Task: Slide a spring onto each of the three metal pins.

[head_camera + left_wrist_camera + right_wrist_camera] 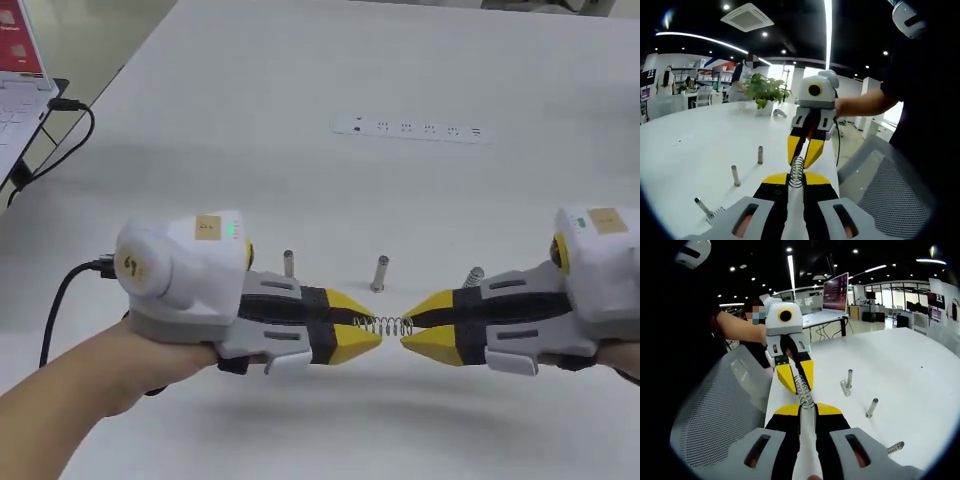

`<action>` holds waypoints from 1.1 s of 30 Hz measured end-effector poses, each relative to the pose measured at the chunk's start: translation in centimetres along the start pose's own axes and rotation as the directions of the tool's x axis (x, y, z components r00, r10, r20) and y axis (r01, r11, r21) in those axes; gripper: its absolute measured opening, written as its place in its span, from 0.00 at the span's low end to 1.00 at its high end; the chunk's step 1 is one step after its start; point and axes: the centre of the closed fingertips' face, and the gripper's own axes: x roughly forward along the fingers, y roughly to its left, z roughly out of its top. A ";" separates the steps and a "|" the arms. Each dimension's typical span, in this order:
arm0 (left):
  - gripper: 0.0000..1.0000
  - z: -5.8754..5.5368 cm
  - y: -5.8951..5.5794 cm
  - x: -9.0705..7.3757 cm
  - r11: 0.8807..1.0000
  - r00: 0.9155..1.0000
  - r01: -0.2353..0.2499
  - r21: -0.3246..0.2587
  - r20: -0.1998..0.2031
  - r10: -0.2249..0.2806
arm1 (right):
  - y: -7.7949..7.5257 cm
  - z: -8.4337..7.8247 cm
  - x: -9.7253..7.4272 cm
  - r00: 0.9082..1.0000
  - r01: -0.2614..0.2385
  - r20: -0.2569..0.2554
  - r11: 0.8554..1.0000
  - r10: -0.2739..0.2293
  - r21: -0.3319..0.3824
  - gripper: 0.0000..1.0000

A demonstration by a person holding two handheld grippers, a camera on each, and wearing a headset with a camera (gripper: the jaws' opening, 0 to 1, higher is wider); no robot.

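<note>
A small steel spring (385,325) stretches level between my two grippers above the white table. My left gripper (374,335) is shut on its left end and my right gripper (409,330) on its right end, tips facing each other. In the left gripper view the spring (797,171) runs from my own jaws to the right gripper (805,152). In the right gripper view the spring (803,387) reaches the left gripper (796,381). Behind stand three pins: a left pin (288,263), a bare middle pin (381,272), and a right pin (473,276) wearing a spring.
A white power strip (413,129) lies farther back on the table (250,120). A laptop (20,70) with a black cable (70,130) sits at the far left edge. A loose spring (844,387) lies at the foot of the left pin (849,378).
</note>
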 end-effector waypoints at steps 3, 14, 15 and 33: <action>0.02 0.0 0.0 0.0 1.000 1.000 -0.002 0.000 0.001 0.002 | -0.1 0.1 0.0 1.000 -0.002 0.014 1.000 0.001 0.026 0.08; 0.02 -0.1 -0.1 -0.3 1.000 1.000 0.003 -0.006 -0.001 -0.003 | 0.4 0.8 -0.3 0.998 -0.024 0.066 0.996 0.018 0.083 0.08; 0.02 -0.1 -0.1 -0.3 1.000 1.000 0.002 -0.004 -0.002 -0.002 | 0.4 1.1 -0.4 0.997 -0.024 0.079 0.996 0.017 0.089 0.08; 0.02 -0.8 -0.6 0.3 1.000 0.999 0.013 0.019 -0.035 -0.012 | 1.8 5.2 0.4 0.979 -0.008 0.205 1.000 0.004 0.019 0.08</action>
